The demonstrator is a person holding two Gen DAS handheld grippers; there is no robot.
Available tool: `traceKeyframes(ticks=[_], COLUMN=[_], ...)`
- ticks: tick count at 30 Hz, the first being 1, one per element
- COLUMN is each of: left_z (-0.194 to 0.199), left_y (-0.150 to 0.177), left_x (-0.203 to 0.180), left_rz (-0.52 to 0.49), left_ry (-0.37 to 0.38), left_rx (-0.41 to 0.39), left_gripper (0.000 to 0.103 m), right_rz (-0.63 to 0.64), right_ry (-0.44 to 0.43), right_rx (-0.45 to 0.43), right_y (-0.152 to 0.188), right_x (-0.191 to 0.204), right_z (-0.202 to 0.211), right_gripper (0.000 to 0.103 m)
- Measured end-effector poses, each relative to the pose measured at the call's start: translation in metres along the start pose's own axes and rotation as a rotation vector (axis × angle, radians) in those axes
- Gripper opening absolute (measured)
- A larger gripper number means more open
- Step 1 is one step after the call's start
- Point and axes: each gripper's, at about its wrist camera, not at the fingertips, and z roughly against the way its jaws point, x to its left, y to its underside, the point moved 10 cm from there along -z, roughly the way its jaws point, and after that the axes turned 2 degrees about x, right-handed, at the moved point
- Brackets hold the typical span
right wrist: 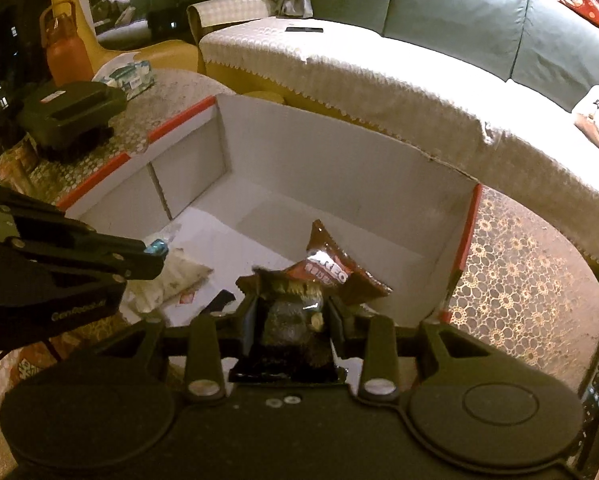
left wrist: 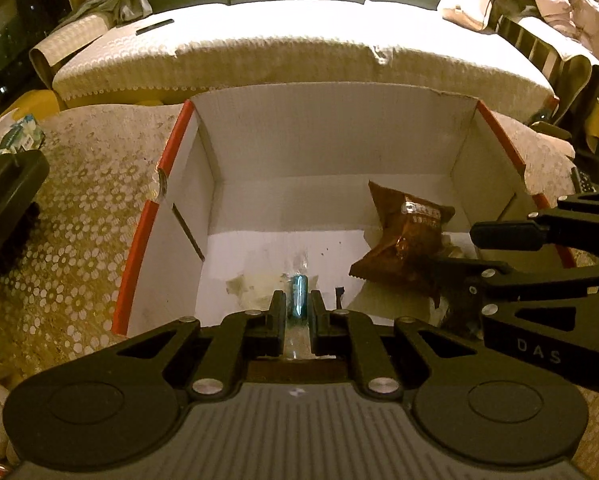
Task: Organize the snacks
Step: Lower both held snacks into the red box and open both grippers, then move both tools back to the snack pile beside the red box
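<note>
left gripper (left wrist: 297,308) holds a thin blue packet (left wrist: 299,295); right gripper (right wrist: 292,312) pinches a dark bag (right wrist: 289,326), light and crinkly, over the box's (left wrist: 339,128) near edge.

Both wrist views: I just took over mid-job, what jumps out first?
The big white cardboard box with red rims fills the middle of both views, open on the patterned tabletop. A brown snack packet lies inside at its right. The left hand-held gripper is shut on a small clear packet with a blue end over the box; the right hand-held gripper clamps a dark snack pack at the near edge.
</note>
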Motion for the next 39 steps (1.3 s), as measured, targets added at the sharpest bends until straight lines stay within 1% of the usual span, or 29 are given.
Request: traceKeyframes(ticks=[4, 10, 13, 15, 17, 20, 22, 23, 24, 28, 30, 33, 35, 36, 37, 38, 39], left_z=[0.002, 0.015, 0.025, 0.033, 0.042, 0.055, 0.065, 0.071, 0.077, 0.095, 0.103, 0.115, 0.123, 0.127, 0.130, 0.133, 0.136], left_y=[-0.001, -0.002, -0.002, -0.003, -0.003, -0.001, 0.001, 0.001, 0.002, 0.008, 0.012, 0.019, 0.026, 0.030, 0.034, 0.038, 0.043], left_x=[0.001, 0.002, 0.002, 0.002, 0.002, 0.002, 0.002, 0.002, 0.002, 0.002, 0.002, 0.005, 0.007, 0.009, 0.010, 0.012, 0.014], left_rz=[0.008, 0.026, 0.038, 0.044, 0.043, 0.041, 0.039, 0.039, 0.038, 0.029, 0.025, 0.029, 0.035, 0.037, 0.038, 0.041, 0.047], left_ry=[0.002, 0.010, 0.017, 0.024, 0.029, 0.038, 0.039, 0.040, 0.042, 0.046, 0.046, 0.050, 0.054, 0.054, 0.051, 0.048, 0.046], left_rx=[-0.006, -0.026, -0.041, -0.055, -0.071, -0.090, -0.106, -0.118, -0.134, -0.162, -0.173, -0.188, -0.193, -0.195, -0.197, -0.200, -0.201], left_gripper=[0.011, 0.012, 0.016, 0.023, 0.028, 0.032, 0.045, 0.060, 0.067, 0.068, 0.073, 0.078, 0.079, 0.081, 0.082, 0.085, 0.085], right_rz=[-0.003, -0.022, -0.031, -0.033, -0.036, -0.039, -0.040, -0.042, -0.044, -0.054, -0.055, -0.050, -0.045, -0.042, -0.040, -0.038, -0.038], right_ry=[-0.008, -0.025, -0.038, -0.043, -0.045, -0.051, -0.050, -0.054, -0.059, -0.076, -0.086, -0.092, -0.097, -0.098, -0.099, -0.104, -0.107], right_rx=[-0.005, -0.016, -0.026, -0.036, -0.047, -0.061, -0.070, -0.074, -0.076, -0.086, -0.092, -0.105, -0.116, -0.121, -0.127, -0.130, -0.132], right_y=[0.000, -0.002, -0.002, -0.002, -0.002, -0.002, 0.000, 0.001, 0.002, 0.006, 0.009, 0.013, 0.017, 0.019, 0.021, 0.024, 0.027], right_x=[0.001, 0.000, 0.001, 0.001, 0.001, 0.001, 0.001, 0.001, 0.002, 0.005, 0.006, 0.010, 0.013, 0.014, 0.015, 0.017, 0.018], right_z=[0.001, 0.013, 0.022, 0.030, 0.038, 0.050, 0.058, 0.062, 0.065, 0.080, 0.087, 0.097, 0.104, 0.107, 0.110, 0.113, 0.115], right_gripper=[0.036, 0.036, 0.036, 0.036, 0.036, 0.037, 0.037, 0.037, 0.037, 0.039, 0.040, 0.046, 0.058, 0.060, 0.066, 0.076, 0.080])
